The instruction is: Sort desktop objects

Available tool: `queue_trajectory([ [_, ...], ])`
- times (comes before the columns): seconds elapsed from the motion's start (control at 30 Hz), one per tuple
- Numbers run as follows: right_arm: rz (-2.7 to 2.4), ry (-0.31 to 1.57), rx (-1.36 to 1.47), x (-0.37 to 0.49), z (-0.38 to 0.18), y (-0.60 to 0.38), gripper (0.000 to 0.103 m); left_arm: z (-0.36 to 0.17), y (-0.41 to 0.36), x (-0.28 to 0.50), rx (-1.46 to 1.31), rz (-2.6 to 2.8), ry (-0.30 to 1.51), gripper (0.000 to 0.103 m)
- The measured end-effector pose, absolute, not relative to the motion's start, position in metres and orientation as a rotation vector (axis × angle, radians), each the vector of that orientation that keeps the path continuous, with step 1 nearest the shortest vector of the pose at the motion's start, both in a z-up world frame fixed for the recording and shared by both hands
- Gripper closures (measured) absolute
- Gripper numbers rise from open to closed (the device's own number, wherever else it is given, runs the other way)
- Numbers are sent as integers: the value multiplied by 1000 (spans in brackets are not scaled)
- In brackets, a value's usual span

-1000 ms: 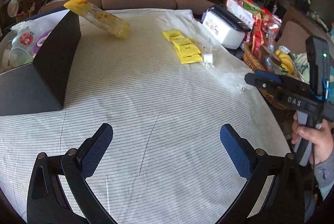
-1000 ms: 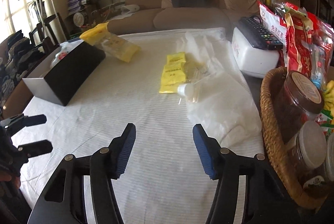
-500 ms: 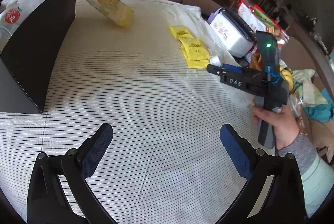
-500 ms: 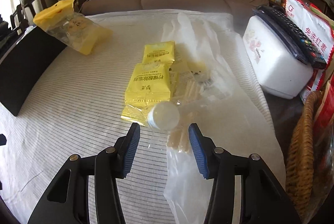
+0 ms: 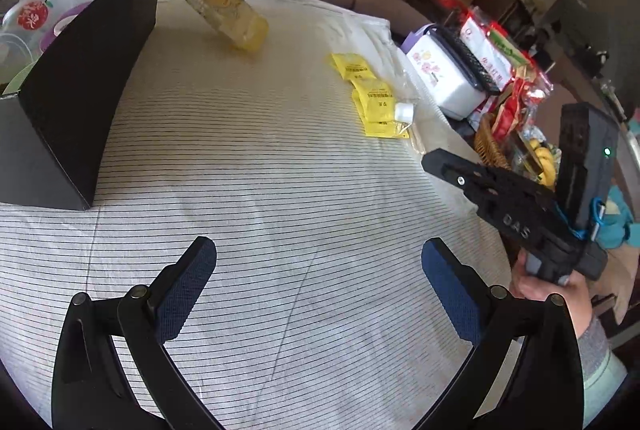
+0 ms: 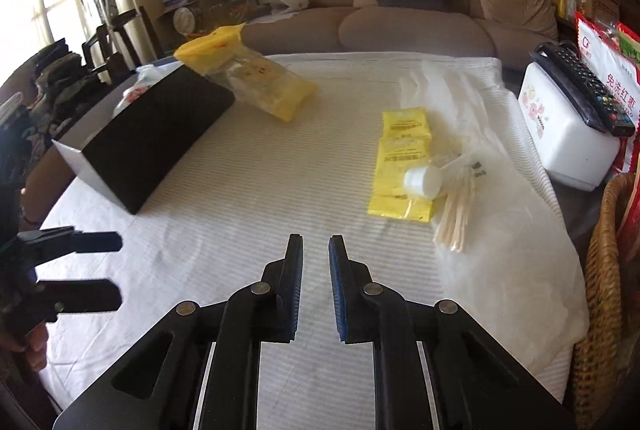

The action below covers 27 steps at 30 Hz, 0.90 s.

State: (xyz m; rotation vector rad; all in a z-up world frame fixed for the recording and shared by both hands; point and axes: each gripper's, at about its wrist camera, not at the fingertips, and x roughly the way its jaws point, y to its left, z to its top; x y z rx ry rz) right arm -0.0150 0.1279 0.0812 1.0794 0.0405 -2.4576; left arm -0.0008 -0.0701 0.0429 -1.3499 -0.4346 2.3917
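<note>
Several yellow sachets (image 6: 404, 165) (image 5: 374, 101) lie in a row on the striped tablecloth. A small white-capped bottle (image 6: 422, 179) and a bundle of wooden sticks (image 6: 456, 213) rest on a clear plastic bag beside them. A yellow snack bag (image 6: 256, 85) (image 5: 216, 1) leans on the open black box (image 6: 152, 133) (image 5: 80, 77). My right gripper (image 6: 316, 242) hovers over bare cloth short of the sachets, shut, with nothing between its pads. My left gripper (image 5: 318, 250) stands wide open over the near cloth, empty.
A white tissue box (image 6: 568, 133) with a remote on top sits at the right edge. A wicker basket (image 6: 604, 270) of jars and snacks stands beyond it. A brown sofa (image 6: 400, 17) runs behind the table. The black box holds plastic packaging.
My right gripper closed from half open to shut and drew back from the bottle and sachets, holding nothing. My left gripper shifted slightly and rolled, staying open.
</note>
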Motion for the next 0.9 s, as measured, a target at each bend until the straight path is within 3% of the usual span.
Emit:
queue_trajectory([
  [0.27, -2573, -96, 1160, -28, 83, 164, 86, 42, -67, 4, -1362, 2372, -437, 0],
  [0.3, -2609, -79, 1165, -36, 84, 166, 74, 43, -66, 4, -1363, 2372, -429, 0],
  [0.33, -2650, -56, 1164, -44, 85, 166, 51, 43, -65, 4, -1363, 2375, -422, 0],
  [0.4, -2705, -21, 1138, -57, 87, 164, 28, 44, -65, 3, -1361, 2379, -417, 0],
  [0.43, -2736, 11, 1137, -66, 87, 160, 25, 44, -65, 3, -1362, 2379, -418, 0],
  [0.67, -2758, 168, 1295, -132, 54, 135, 28, 40, -68, -5, -1387, 2361, -433, 0],
  [0.73, -2719, 142, 1345, -140, 42, 138, 56, 38, -69, -8, -1401, 2355, -436, 0],
  [0.83, -2703, 35, 1301, -133, 39, 150, 69, 35, -71, -11, -1410, 2340, -468, 0],
  [0.9, -2691, -45, 1263, -123, 43, 158, 70, 35, -72, -12, -1407, 2330, -489, 0],
])
